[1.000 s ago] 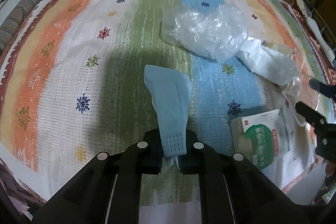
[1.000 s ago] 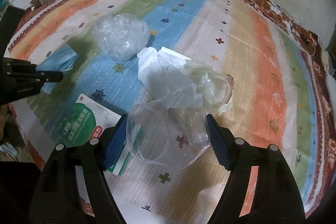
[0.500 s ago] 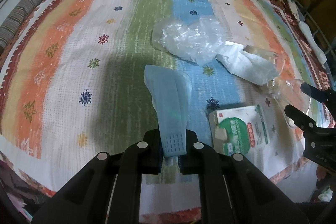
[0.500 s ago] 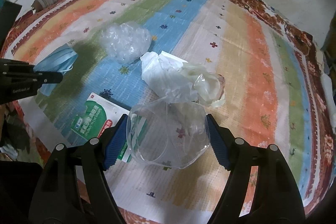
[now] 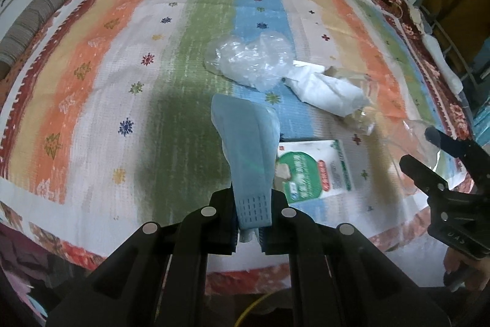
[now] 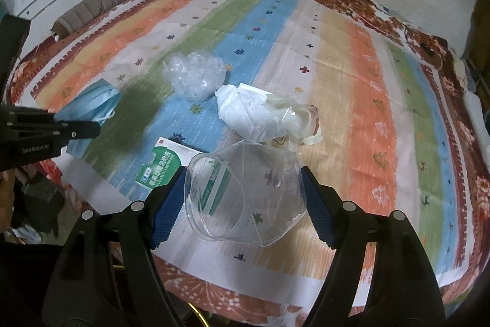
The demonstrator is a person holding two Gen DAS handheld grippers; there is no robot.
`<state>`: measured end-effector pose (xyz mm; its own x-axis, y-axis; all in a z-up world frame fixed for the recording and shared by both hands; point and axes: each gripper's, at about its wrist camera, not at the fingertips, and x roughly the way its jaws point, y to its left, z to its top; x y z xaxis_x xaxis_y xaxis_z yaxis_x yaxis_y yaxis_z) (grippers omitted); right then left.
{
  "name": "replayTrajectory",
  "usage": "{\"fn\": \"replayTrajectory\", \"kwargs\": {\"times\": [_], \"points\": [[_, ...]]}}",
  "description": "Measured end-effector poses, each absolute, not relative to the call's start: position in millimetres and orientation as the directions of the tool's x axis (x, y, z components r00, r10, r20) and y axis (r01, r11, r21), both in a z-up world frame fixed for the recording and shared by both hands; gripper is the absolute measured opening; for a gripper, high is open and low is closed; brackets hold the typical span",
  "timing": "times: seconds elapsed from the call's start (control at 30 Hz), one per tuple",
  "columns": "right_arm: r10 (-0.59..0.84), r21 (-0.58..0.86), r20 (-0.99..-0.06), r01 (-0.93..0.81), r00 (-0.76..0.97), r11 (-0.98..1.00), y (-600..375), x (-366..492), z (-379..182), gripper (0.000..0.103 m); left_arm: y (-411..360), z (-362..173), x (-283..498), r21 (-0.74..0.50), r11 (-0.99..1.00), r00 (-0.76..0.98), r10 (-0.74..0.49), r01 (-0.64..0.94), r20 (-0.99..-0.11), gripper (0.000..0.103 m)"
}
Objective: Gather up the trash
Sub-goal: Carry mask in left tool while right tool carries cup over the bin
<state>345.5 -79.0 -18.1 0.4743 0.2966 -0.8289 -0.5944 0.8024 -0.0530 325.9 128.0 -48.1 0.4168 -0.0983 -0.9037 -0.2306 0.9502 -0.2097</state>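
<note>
Blue mask [image 5: 246,155] is pinched between the closed jaws of the left gripper [image 5: 249,227], left wrist view. Its long axis runs straight out along the fingers, free end up and off the cloth [image 5: 92,88]. Ahead on the cloth: clear bag [image 5: 249,65] furthest, tissue [image 5: 327,92] to its right, touching it, green pack [image 5: 312,172] nearest, just right of the mask. Right gripper [image 5: 428,149] shows at the right edge with something transparent between its fingers, hard to make out from here.

Right wrist view: right gripper [image 6: 245,198] has its jaws spread wide around a clear cup [image 6: 245,193], squeezed from both sides, mouth toward the camera and lifted off the cloth. The pack [image 6: 159,166] lies just below-left of the cup and is partly seen through it. The tissue [image 6: 251,112] sits just beyond the cup with a yellowish film [image 6: 294,114] against its right side. The bag [image 6: 194,75] is further out, left of centre. Left gripper [image 6: 76,129] comes in from the left with the mask [image 6: 88,106].

Both tools are full, so my read is the next step is a drop-off; no bin visible in either view. Of what's left, the pack is closest to both grippers and between them; the tissue lies nearer the right, the bag nearer the left.
</note>
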Motion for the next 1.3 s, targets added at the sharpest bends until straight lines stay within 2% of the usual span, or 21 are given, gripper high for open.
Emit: {"fn": "replayTrajectory", "kwargs": {"times": [0.37, 0.67, 1.3], "points": [[0.349, 0.034, -0.813, -0.561, 0.466, 0.827, -97.6, 323.0, -0.1, 0.069, 113.2, -31.6, 295.5, -0.272, 0.929, 0.429, -0.145, -0.25, -0.892, 0.009], [0.406, 0.119, -0.791, -0.536, 0.457, 0.836, -117.4, 286.8, 10.2, 0.069, 99.8, -5.3, 267.6, -0.325, 0.923, 0.486, -0.192, -0.206, -0.853, 0.009], [0.501, 0.27, -0.757, -0.498, 0.419, 0.824, -158.4, 216.5, 9.0, 0.069, 66.9, -4.4, 201.0, -0.385, 0.904, 0.525, -0.239, -0.188, -0.817, 0.011]]}}
